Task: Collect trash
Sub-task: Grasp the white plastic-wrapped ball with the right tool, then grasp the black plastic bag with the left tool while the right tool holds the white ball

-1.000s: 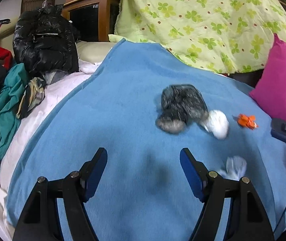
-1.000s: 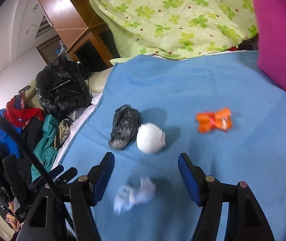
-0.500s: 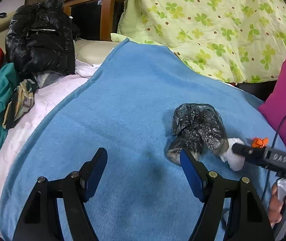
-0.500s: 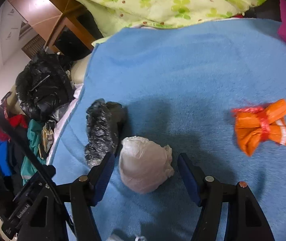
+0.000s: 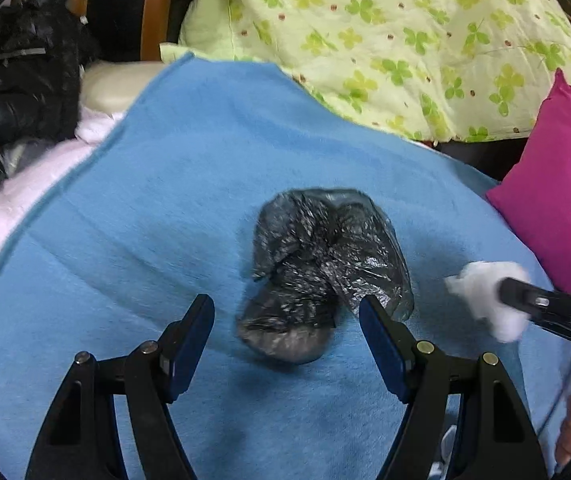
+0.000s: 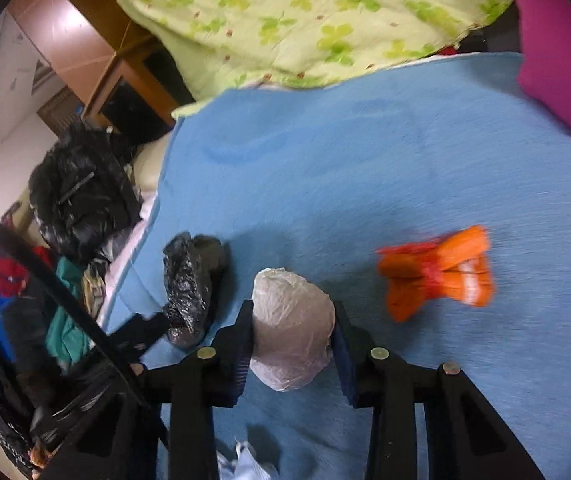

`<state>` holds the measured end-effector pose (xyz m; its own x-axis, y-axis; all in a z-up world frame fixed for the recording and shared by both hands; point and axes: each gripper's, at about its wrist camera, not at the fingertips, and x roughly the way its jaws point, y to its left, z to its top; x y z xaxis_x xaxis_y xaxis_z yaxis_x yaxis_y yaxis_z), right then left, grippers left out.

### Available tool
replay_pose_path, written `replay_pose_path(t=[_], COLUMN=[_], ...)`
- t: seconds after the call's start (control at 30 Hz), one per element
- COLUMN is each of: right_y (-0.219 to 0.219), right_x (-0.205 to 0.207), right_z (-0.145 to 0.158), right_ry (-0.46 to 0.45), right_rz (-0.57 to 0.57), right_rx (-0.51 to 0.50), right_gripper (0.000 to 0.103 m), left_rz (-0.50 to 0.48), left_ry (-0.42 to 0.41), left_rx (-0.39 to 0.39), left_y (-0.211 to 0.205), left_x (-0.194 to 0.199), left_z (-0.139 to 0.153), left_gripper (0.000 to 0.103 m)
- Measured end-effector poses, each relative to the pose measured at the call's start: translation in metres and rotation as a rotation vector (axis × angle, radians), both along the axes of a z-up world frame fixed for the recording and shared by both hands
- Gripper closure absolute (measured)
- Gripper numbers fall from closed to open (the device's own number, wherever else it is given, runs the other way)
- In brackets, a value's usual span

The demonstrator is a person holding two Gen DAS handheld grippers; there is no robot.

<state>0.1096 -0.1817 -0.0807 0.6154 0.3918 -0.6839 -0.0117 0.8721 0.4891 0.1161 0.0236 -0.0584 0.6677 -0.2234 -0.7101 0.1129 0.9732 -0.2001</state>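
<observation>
The white wad (image 6: 291,328) is gripped between the jaws of the right gripper (image 6: 293,334), which have just been closing on it, near the blue blanket's (image 5: 165,208) middle. The black bag (image 5: 317,276) is framed by the left gripper's (image 5: 287,312) open jaws; a second ago it was seen farther ahead.

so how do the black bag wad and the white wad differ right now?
The black bag wad is dark, glossy and elongated; the white wad is pale, matte and rounder. The black bag wad lies free between the open jaws of the left tool; the white wad is clamped by the right tool, whose jaws have just been closing. Both are crumpled plastic on the blue blanket.
</observation>
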Motion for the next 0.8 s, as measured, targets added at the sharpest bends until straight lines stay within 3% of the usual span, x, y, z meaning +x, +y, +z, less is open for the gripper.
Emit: replay_pose_path(t=[0.17,0.23,0.27,0.3,0.43,0.57,0.8], right_y=[-0.018,-0.021,-0.024,-0.025,-0.034,-0.047,-0.071], right_x=[-0.021,-0.029,-0.033,-0.036,-0.055,-0.077,-0.135], right_z=[0.014,0.017,0.018,0.020,0.029,0.039,0.049], right_ry=[-0.021,-0.019,-0.017,-0.018,-0.038,-0.068,-0.107], right_rz=[-0.017,-0.022,-0.023,-0.025,-0.036,-0.063,-0.121], right_rx=[-0.006,-0.006,-0.007,-0.011,-0.035,-0.032,-0.004], right_gripper=[0.065,0.065,0.065,0.065,0.065,0.065,0.065], left_rz=[-0.001,-0.001,-0.003,-0.004,0.016,0.038,-0.001], left_ry=[0.055,0.066,0.071,0.083,0.107,0.074,-0.029], left_rx=[-0.049,-0.063,-0.070,-0.073,-0.097,-0.074,-0.021], left_y=[-0.009,-0.011,-0.011,-0.011,-0.008,-0.008,-0.016], left_x=[0.013,0.015,0.015,0.016,0.014,0.000,-0.049], left_z=[-0.010,-0.013,-0.014,-0.015,-0.017,-0.006,0.028], left_gripper=[0.028,0.037,0.052,0.060,0.072,0.085,0.093])
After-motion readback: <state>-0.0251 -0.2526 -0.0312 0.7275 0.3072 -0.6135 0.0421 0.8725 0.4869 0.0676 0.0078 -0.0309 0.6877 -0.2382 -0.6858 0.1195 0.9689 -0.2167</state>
